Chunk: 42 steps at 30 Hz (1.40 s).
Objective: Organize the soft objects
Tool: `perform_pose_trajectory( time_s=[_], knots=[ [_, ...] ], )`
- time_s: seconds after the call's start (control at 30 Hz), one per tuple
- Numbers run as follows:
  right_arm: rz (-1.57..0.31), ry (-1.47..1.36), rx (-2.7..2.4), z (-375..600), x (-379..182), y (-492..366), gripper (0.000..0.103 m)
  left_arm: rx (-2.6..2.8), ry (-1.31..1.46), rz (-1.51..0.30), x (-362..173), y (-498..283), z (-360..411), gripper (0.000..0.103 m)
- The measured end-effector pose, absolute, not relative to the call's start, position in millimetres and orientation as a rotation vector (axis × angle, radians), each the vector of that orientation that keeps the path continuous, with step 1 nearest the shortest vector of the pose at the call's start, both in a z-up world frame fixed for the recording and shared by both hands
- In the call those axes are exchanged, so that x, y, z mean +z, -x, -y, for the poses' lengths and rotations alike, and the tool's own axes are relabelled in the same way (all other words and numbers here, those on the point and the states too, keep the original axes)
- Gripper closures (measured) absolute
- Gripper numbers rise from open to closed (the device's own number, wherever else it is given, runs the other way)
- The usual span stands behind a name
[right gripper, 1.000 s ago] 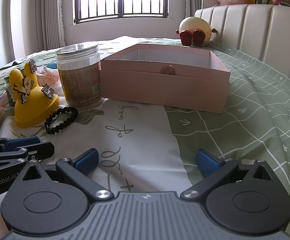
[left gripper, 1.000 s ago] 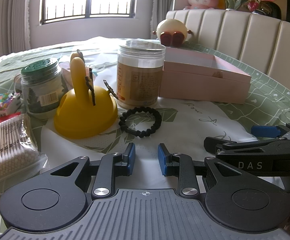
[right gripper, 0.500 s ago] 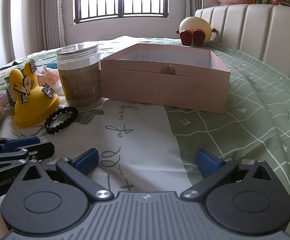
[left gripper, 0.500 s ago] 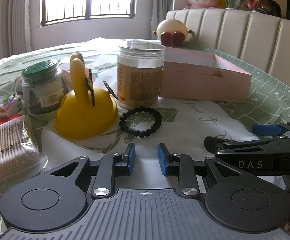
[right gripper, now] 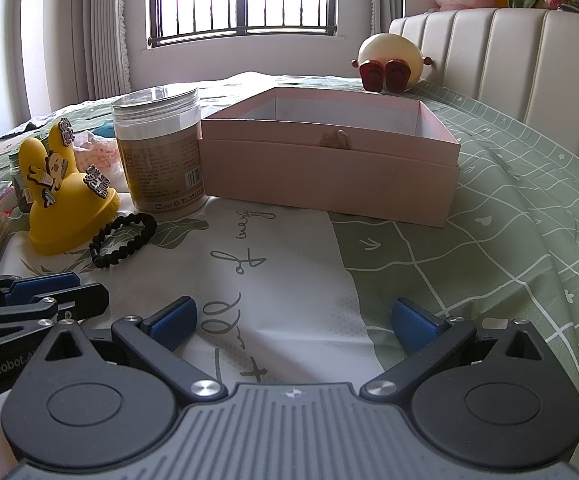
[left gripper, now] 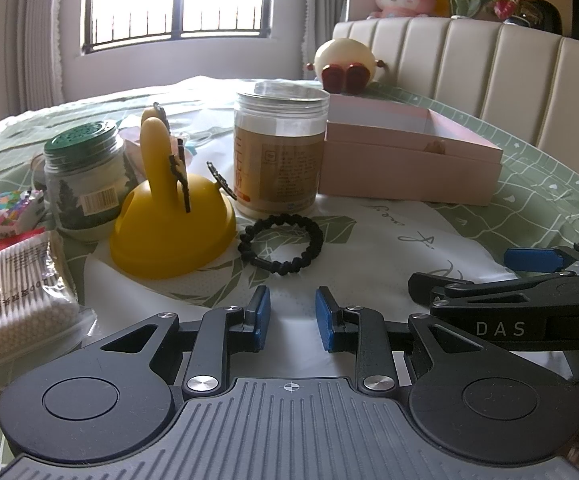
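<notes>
A black braided bracelet (left gripper: 280, 245) lies on the cloth just ahead of my left gripper (left gripper: 292, 316), whose jaws stand narrowly apart and empty. The bracelet also shows in the right wrist view (right gripper: 123, 240). A yellow soft bunny-eared dome (left gripper: 169, 228) sits left of it, also in the right wrist view (right gripper: 67, 200). An open pink box (right gripper: 329, 168) stands ahead of my right gripper (right gripper: 293, 320), which is wide open and empty; something small and tan lies inside the box (right gripper: 335, 140).
A clear-lidded jar (left gripper: 279, 152) stands behind the bracelet. A green-lidded jar (left gripper: 85, 184), a cotton swab bag (left gripper: 17, 292) and a colourful packet (left gripper: 1, 216) lie left. A round cream plush (right gripper: 389, 60) sits beyond the box, by the padded bench.
The left view has shifted slightly, with the objects on the left drifting a little rightward. The right gripper has not moved. Neither jaw opening has changed.
</notes>
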State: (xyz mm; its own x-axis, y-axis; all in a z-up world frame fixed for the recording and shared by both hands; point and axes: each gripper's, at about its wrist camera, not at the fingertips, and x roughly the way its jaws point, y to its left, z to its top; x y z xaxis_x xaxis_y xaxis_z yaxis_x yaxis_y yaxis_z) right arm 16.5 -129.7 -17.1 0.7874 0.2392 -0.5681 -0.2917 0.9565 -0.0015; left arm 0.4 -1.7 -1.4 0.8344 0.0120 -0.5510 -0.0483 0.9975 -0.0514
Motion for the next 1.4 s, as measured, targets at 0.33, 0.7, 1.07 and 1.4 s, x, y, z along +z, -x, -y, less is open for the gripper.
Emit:
perform_pose_trajectory(
  time_s=[0.33,0.7,1.07,1.4],
  knots=[
    [-0.600,0.090,0.287,130.1,-17.0,-16.5,0.000,0.035,0.069,-0.579,-1.4,0.1,-0.2,0.074],
    [-0.600,0.091,0.286,129.3,-17.1,-16.4,0.000,0.043,0.050,-0.579,-1.3,0.3,3.1,0.074],
    [-0.707,0.097,0.363,134.5,-10.0,-28.8,0.000,0.041,0.108,-0.535,-0.3,13.1,-1.0,0.075],
    [-0.875,0.135,0.388,130.3,-1.5,-47.7,0.000,0.127,0.202,-0.531,53.3,49.0,-76.7,0.075]
  ],
)
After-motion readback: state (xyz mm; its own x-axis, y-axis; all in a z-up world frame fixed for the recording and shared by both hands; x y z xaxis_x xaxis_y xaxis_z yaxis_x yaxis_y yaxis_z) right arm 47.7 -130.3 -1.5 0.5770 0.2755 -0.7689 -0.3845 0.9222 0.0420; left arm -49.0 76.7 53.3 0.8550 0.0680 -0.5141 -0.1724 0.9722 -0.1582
